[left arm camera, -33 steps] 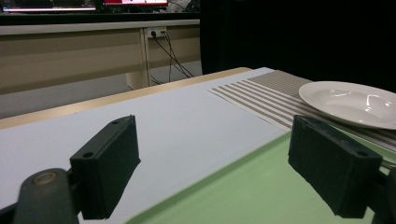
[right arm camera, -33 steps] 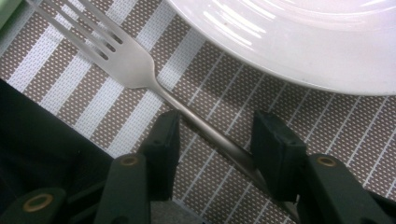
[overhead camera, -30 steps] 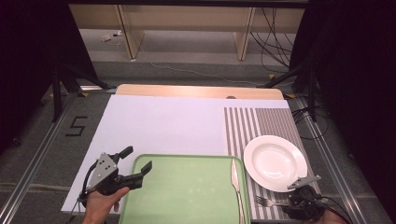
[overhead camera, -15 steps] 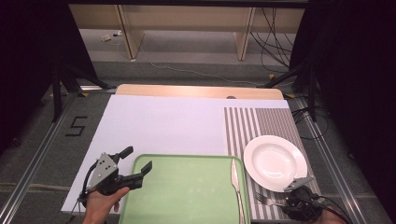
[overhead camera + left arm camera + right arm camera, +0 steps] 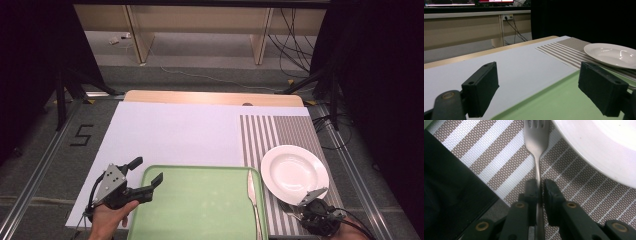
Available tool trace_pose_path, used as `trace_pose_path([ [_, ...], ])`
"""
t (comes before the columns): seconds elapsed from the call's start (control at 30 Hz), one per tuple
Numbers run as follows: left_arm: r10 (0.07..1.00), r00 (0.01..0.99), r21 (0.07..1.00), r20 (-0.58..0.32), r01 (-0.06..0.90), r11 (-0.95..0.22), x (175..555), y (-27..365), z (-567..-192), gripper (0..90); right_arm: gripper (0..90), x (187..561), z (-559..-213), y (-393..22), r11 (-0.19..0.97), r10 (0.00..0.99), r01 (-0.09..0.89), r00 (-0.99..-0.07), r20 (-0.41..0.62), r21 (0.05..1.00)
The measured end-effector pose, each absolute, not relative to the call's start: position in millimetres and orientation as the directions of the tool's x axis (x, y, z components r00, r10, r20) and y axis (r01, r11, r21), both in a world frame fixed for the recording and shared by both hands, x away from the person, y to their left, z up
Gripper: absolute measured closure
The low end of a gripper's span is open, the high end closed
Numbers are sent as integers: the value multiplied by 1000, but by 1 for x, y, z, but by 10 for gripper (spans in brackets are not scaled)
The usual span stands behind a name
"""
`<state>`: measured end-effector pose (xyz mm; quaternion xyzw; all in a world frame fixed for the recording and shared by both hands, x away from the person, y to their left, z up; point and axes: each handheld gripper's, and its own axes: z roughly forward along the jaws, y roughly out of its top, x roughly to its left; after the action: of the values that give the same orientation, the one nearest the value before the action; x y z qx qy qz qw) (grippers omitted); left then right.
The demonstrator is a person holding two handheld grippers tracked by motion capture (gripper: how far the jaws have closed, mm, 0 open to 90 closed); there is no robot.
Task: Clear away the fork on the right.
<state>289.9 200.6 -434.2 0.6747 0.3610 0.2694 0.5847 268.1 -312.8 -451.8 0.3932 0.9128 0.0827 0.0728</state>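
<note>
In the high view, the left tool (image 5: 142, 177) is hovering at the near left corner of the green tray (image 5: 200, 205), its jaws spread with nothing between them, held in a hand (image 5: 107, 222). The right tool (image 5: 320, 215) is sitting low at the near right edge of the surface (image 5: 175, 130), over the striped mat (image 5: 270, 135), just in front of the white plate (image 5: 294, 172). A knife (image 5: 252, 192) is lying along the tray's right rim.

In the left gripper view, the left tool (image 5: 546, 87) is standing wide open over the tray's edge (image 5: 554, 100), with the plate (image 5: 611, 53) lying beyond on the mat (image 5: 564, 50).

In the right gripper view, the right tool (image 5: 539, 188) has just been closing and is now pinching the handle of the fork (image 5: 536, 137), which is lying on the mat (image 5: 486, 152) just beside the plate (image 5: 599, 145), prongs pointing away.
</note>
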Motion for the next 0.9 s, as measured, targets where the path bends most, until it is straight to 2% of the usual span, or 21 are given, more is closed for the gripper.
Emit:
trace_pose_path([
  [0.17,803,593,984,-60,172,-54,290,200,-434,161,853,269,-451,-307,696,715,698,-694,-83,169],
  [0.63,803,593,983,-56,172,-58,290,201,-434,160,857,264,-447,-300,721,690,668,-717,-102,183],
  [0.9,804,592,983,-57,173,-58,291,201,-434,160,857,265,-441,-298,727,667,633,-742,-60,266],
])
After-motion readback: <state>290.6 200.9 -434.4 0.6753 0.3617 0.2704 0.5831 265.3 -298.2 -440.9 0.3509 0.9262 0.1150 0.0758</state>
